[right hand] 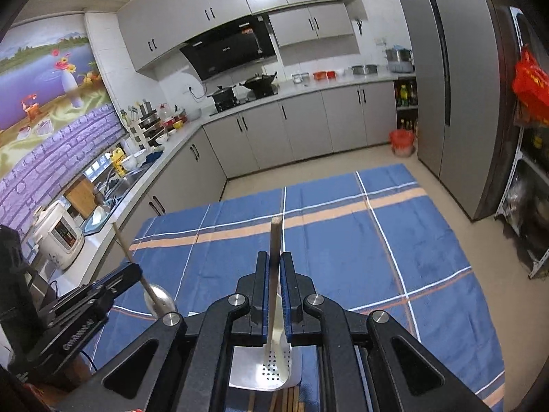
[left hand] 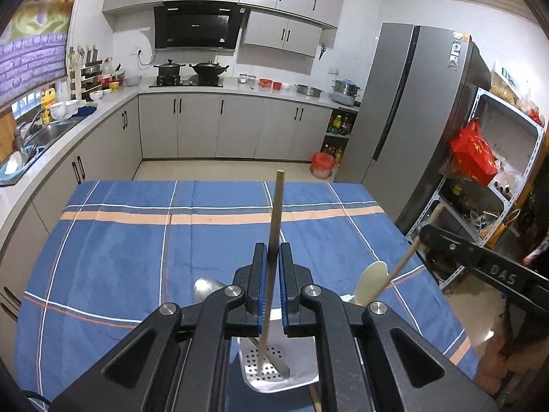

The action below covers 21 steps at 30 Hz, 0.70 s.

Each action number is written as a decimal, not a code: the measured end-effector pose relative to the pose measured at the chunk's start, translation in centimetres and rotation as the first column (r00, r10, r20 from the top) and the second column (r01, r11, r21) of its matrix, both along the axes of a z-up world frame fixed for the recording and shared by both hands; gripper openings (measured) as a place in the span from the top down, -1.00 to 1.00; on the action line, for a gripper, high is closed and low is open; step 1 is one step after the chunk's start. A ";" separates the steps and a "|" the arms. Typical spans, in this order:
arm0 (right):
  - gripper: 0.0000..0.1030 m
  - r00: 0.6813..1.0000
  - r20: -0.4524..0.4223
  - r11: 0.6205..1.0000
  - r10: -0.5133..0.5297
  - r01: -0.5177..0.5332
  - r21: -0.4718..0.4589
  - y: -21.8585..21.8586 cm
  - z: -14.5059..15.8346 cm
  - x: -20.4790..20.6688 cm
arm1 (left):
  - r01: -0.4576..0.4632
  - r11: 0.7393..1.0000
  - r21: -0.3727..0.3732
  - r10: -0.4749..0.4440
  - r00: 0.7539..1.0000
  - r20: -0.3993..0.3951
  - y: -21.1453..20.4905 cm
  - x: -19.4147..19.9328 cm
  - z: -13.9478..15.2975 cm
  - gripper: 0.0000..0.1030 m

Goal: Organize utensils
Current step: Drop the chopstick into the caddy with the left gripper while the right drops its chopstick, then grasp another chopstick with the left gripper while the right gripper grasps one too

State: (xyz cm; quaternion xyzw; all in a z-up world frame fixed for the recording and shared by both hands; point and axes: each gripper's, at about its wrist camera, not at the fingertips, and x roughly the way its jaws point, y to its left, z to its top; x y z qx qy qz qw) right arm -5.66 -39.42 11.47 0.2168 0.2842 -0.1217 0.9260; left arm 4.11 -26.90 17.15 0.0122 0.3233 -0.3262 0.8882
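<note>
Left gripper [left hand: 272,261] is seen pinched on a wooden stick [left hand: 274,226]; the shaft runs steeply up between the pads, its lower end inside a perforated steel holder [left hand: 274,370] just below the jaws. Right gripper [right hand: 273,267] is likewise closed about a stick [right hand: 274,257], upright, its foot in the same holder. A pale spoon [left hand: 372,283] is noted alongside. Both sticks point downward into the holder on the blue cloth [left hand: 137,257]; release is judged next.

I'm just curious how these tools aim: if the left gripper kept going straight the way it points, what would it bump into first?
Probably the blue checked tablecloth. The left gripper, shut on a wooden-handled utensil, tilts downward toward bare cloth ahead. Nothing else seems to stand in that line, though depth is hard to judge.
</note>
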 end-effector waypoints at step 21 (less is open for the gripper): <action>0.26 0.967 -0.193 0.980 0.167 -0.141 0.139 5.4 -10.9 -12.8 | -0.029 0.998 -0.051 0.022 0.990 -0.142 7.9 -11.6 -1.4 0.36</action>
